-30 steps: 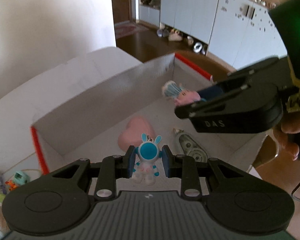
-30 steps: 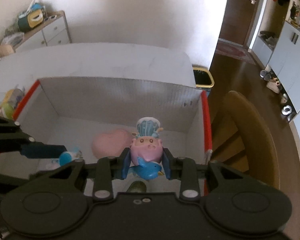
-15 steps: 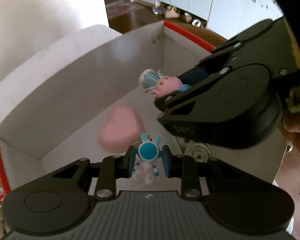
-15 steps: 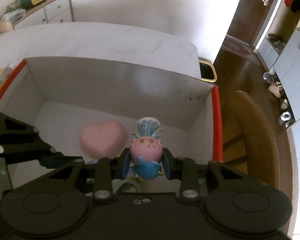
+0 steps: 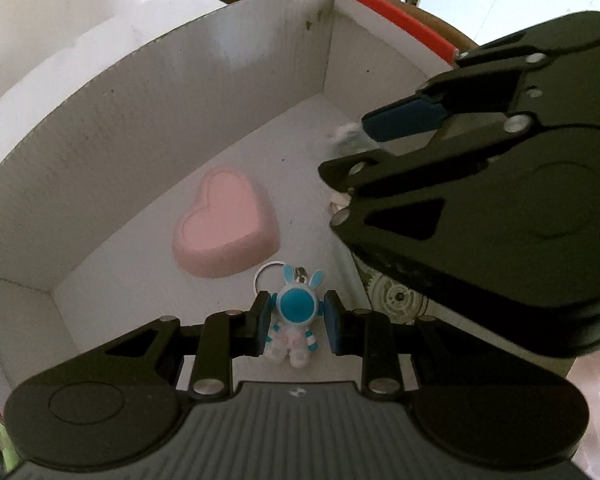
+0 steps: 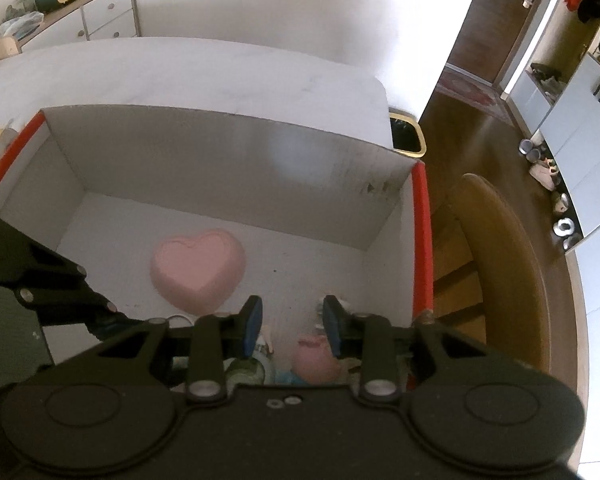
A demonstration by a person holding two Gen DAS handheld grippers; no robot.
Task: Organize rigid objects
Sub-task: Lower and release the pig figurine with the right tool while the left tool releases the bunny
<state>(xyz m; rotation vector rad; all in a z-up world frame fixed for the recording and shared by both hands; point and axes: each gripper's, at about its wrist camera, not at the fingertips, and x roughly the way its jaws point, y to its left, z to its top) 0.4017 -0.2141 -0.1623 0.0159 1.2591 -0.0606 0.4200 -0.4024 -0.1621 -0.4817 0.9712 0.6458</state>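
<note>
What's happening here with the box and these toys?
A person is putting small toys into a white box using two handheld grippers. The left gripper is clamped on a blue bunny astronaut keychain low inside the box, beside a pink heart. The right gripper is open, and the pink figurine lies below it on the box floor.

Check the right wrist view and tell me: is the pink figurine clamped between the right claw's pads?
No: the pink figurine lies low in the box, clear of the open right claw.
</note>
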